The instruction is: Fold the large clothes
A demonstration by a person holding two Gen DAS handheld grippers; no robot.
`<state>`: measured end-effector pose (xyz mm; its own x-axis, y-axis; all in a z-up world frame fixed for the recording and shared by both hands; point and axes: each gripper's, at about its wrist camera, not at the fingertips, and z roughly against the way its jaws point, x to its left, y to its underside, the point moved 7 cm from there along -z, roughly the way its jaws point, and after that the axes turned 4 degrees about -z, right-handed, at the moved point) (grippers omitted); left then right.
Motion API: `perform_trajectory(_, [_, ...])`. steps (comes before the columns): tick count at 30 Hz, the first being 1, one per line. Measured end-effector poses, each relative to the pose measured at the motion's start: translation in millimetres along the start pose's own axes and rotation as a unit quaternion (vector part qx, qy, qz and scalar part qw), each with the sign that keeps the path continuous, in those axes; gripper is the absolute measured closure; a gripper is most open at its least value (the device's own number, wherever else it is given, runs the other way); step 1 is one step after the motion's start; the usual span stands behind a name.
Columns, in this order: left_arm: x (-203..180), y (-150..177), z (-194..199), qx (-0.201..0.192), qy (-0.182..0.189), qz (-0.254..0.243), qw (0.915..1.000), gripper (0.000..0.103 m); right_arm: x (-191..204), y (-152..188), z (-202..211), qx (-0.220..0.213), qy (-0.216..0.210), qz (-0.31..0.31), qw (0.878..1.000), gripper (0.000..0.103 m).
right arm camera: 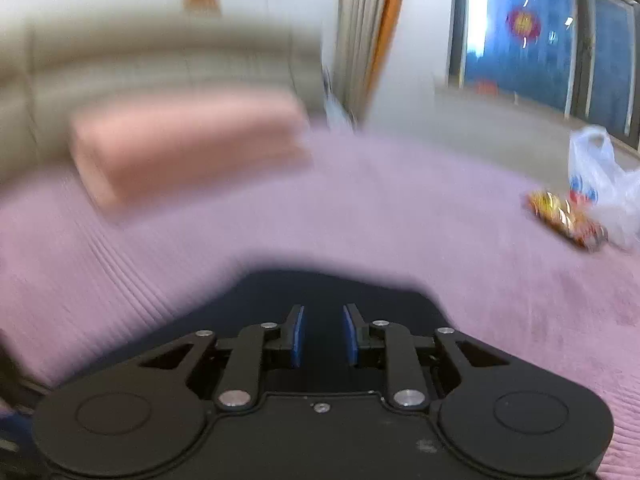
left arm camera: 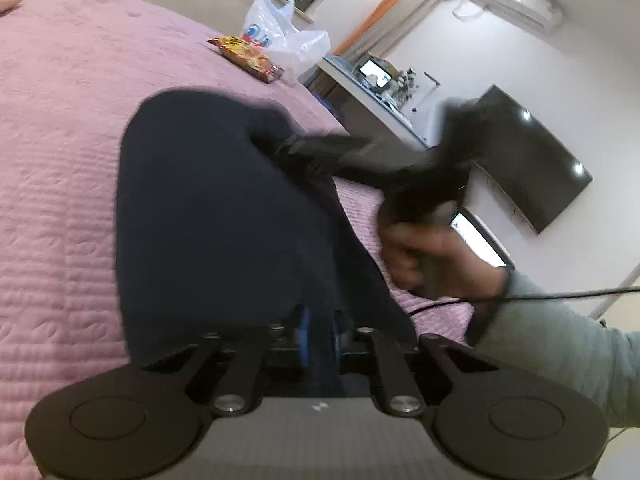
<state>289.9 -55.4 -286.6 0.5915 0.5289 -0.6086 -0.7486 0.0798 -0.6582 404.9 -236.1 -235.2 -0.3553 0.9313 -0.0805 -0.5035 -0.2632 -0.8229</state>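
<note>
Garment [left arm camera: 224, 216] lies bunched on the bed [left arm camera: 60, 168], ahead of both tongs. Left tongs [left arm camera: 320, 332] are clamped on its dark cloth. Right tongs [right arm camera: 323, 336] stand part-closed over cloth; grip cannot be told. Folding is barely begun; no neat fold shows.

A pink quilted bedspread [left arm camera: 60, 168] covers the bed. On it lie a snack packet [left arm camera: 248, 58] touching a white plastic bag [left arm camera: 288, 40], and a folded pink blanket [right arm camera: 188, 140]. A dark television [left arm camera: 532, 164] hangs on the wall.
</note>
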Motion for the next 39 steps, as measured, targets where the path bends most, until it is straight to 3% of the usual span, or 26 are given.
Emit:
perform_trajectory(3, [10.1,4.0,12.7,-0.006,0.023,0.034,0.9991,0.093,-38.0,18.4,-12.6,0.012,0.098,-0.027,0.995,0.082])
perform_trajectory(4, [10.6,5.9,19.7,-0.011,0.026,0.039,0.9989,0.093,-51.7,22.9,-9.4,0.021,0.109,-0.059,0.992,0.080])
perform_trajectory(6, [10.9,14.2,28.8,-0.013,0.030,0.050,0.9982,0.093,-65.7,25.9,9.8,0.021,0.096,-0.123,0.988,0.081])
perform_trajectory(8, [10.0,15.5,32.0,-0.015,0.027,0.049,0.9983,0.093,-54.1,16.9,44.0,-0.002,0.093,-0.123,0.988,0.079])
perform_trajectory(11, [5.8,19.0,35.4,-0.012,0.007,0.045,0.9989,0.093,-8.9,6.5,90.2,-0.030,0.042,-0.117,0.992,0.079])
perform_trajectory(14, [-7.6,17.7,38.6,-0.009,-0.026,0.033,0.9991,0.093,26.4,28.3,97.2,0.018,0.023,-0.097,0.995,0.079])
perform_trajectory(17, [-20.1,25.2,46.8,-0.002,-0.060,0.021,0.9980,0.093,25.0,69.8,97.7,0.080,0.048,-0.123,0.988,0.080])
perform_trajectory(19, [-33.8,27.0,55.7,-0.011,-0.085,0.012,0.9962,0.091,20.7,79.6,118.0,0.089,0.061,-0.167,0.980,0.081])
perform_trajectory(24, [-77.7,26.5,88.1,-0.055,-0.131,-0.019,0.9897,0.084,24.1,89.2,184.8,0.096,0.066,-0.213,0.970,0.065])
perform_trajectory(27, [-111.2,19.4,105.4,-0.074,-0.163,-0.038,0.9831,0.076,33.1,88.7,217.6,0.098,0.073,-0.218,0.968,0.064])
perform_trajectory(29, [-137.0,13.3,117.0,-0.084,-0.190,-0.058,0.9764,0.072,36.4,87.1,244.7,0.090,0.079,-0.232,0.965,0.050])
perform_trajectory(32, [-178.2,4.1,131.2,-0.102,-0.247,-0.108,0.9577,0.063,40.6,71.6,282.5,0.057,0.088,-0.243,0.964,0.034])
perform_trajectory(35, [-216.8,-3.2,146.6,-0.118,-0.302,-0.135,0.9362,0.047,46.7,46.9,314.7,0.021,0.095,-0.236,0.967,0.025])
perform_trajectory(37, [-240.2,-5.7,161.1,-0.134,-0.324,-0.136,0.9267,0.022,54.6,31.8,337.3,-0.001,0.109,-0.230,0.967,0.024])
perform_trajectory(39, [-257.2,-5.8,174.0,-0.145,-0.335,-0.137,0.9209,0.011,59.9,18.3,349.5,-0.010,0.126,-0.233,0.964,0.022])
